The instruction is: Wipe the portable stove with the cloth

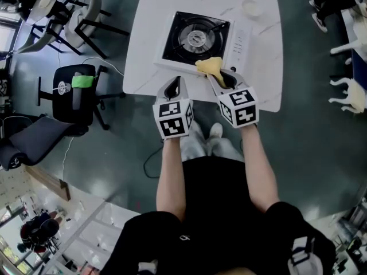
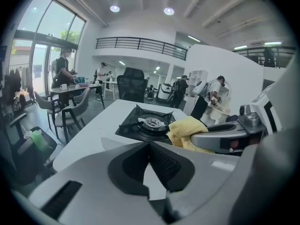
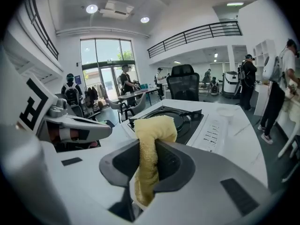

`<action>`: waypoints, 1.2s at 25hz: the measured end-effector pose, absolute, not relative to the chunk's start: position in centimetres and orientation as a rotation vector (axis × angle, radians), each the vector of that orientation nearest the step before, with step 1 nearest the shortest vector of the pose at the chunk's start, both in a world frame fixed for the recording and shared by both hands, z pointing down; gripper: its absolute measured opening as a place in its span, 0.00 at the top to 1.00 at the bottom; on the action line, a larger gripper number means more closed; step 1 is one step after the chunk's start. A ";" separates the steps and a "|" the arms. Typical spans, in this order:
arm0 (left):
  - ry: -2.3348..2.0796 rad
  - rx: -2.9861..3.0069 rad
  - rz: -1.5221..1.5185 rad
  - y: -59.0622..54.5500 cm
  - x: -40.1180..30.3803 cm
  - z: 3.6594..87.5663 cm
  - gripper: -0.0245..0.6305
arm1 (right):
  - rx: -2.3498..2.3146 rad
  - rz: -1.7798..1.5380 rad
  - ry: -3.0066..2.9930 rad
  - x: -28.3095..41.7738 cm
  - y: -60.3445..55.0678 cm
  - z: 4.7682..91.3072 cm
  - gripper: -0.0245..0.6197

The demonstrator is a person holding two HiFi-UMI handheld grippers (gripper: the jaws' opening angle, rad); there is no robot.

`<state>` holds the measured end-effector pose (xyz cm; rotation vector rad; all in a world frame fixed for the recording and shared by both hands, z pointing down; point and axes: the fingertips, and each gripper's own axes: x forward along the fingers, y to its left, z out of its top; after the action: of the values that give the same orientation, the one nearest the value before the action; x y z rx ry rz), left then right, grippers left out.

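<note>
The portable stove (image 1: 198,39) sits on the white table (image 1: 143,67): a black top with a round burner and a white control strip on its right. A yellow cloth (image 1: 210,67) hangs over the stove's near edge, and my right gripper (image 1: 221,79) is shut on it. The right gripper view has the cloth (image 3: 151,153) pinched between the jaws, with the stove (image 3: 180,118) just beyond. My left gripper (image 1: 174,88) hovers at the table's near edge, left of the cloth, jaws shut on nothing. The left gripper view shows the stove (image 2: 147,124) and the cloth (image 2: 187,130) ahead.
A small white cup (image 1: 250,7) stands at the table's far right. A black office chair (image 1: 74,93) with a green item is on the floor to the left, more chairs (image 1: 80,16) beyond it. People stand in the room's background in both gripper views.
</note>
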<state>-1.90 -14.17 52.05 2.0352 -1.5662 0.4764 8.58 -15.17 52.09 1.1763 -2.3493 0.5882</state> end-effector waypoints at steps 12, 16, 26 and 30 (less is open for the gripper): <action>-1.453 2.108 0.522 -17.1 -4.4 52.3 0.97 | 1.259 0.580 -2.199 5.4 -18.1 54.7 0.87; -1.448 2.121 0.524 -18.4 -6.0 52.4 0.97 | 1.236 0.544 -2.181 3.3 -18.9 55.2 0.87; -1.428 2.114 0.501 -20.9 -9.5 53.2 0.97 | 1.148 0.501 -2.180 -1.0 -20.4 55.5 0.87; -1.447 2.093 0.467 -22.0 -11.2 53.0 0.97 | 1.054 0.464 -2.199 -3.3 -20.6 55.3 0.87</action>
<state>-11.23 -22.04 53.01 2.0927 -1.4473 0.4668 -3.28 -20.59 55.31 1.0539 -2.1990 0.4640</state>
